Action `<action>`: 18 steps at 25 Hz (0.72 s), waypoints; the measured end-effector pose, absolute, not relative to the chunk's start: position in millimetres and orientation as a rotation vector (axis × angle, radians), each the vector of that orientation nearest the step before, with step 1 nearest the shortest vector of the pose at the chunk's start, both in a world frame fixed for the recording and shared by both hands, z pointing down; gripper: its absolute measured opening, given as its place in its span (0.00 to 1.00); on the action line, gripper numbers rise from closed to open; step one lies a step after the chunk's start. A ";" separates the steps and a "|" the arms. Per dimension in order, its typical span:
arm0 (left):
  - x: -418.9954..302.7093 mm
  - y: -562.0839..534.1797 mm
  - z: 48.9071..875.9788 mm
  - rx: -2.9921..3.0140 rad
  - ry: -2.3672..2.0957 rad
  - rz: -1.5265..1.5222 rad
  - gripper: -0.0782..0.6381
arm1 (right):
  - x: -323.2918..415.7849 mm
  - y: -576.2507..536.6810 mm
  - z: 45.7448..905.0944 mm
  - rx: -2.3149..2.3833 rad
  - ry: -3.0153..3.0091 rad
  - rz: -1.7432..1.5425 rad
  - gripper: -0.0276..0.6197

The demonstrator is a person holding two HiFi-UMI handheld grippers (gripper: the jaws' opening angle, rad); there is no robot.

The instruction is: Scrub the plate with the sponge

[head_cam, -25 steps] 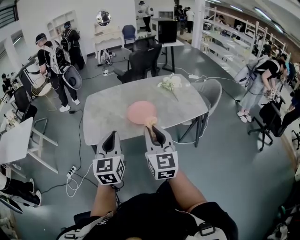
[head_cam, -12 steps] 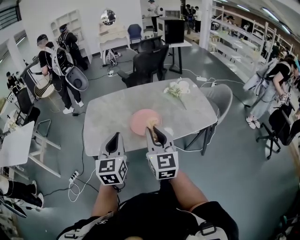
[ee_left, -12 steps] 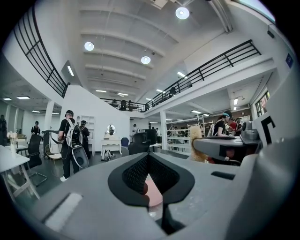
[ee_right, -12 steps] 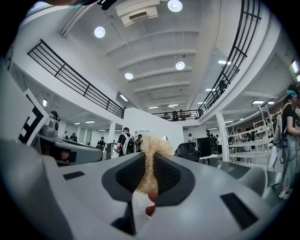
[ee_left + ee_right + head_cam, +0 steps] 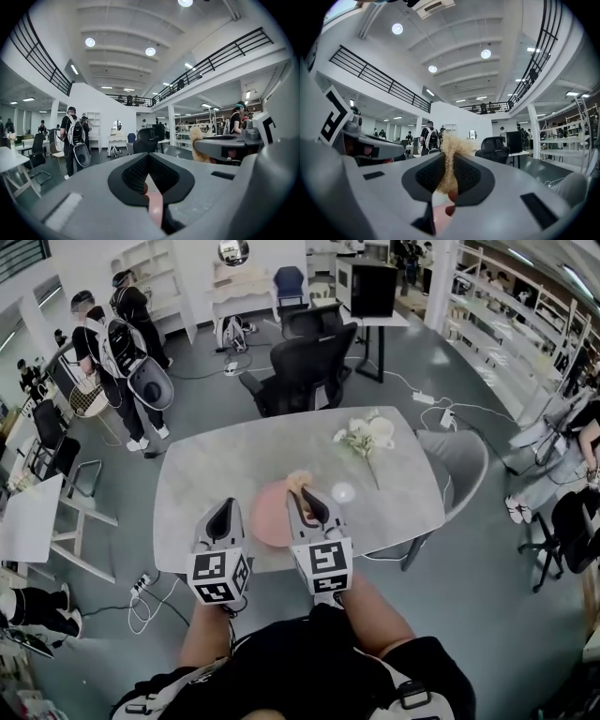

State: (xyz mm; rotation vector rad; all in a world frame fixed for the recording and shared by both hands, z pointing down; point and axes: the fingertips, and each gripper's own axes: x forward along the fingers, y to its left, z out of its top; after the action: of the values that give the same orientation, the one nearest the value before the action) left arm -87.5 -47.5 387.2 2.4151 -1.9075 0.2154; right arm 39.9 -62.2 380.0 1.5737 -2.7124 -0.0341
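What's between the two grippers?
The plate, on the table, shows between the left gripper and the right gripper, which grips the sponge, in the head view.

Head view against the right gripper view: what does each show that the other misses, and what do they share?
Head view only: the grey table, the flowers and a small white disc on it, and where the pink plate lies, under the grippers. Right gripper view only: the right gripper with its jaws pressed on the tan fuzzy sponge from both sides, plus ceiling lights and balcony railings. Both: the sponge, the left gripper alongside, the black office chair.
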 end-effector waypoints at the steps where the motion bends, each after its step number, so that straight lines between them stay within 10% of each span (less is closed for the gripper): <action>1: -85.6 -59.2 389.0 2.403 -1.913 0.223 0.11 | 42.8 -74.9 381.3 1.557 -2.717 -0.029 0.13; 18: -111.3 -153.5 476.4 2.182 -1.838 0.487 0.11 | 29.1 -180.5 443.0 1.346 -2.703 0.131 0.13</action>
State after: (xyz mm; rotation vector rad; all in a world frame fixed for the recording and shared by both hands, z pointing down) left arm -111.3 -153.5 476.4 2.1824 -1.8383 0.4872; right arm 29.1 -180.5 443.0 1.3461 -2.7030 0.1313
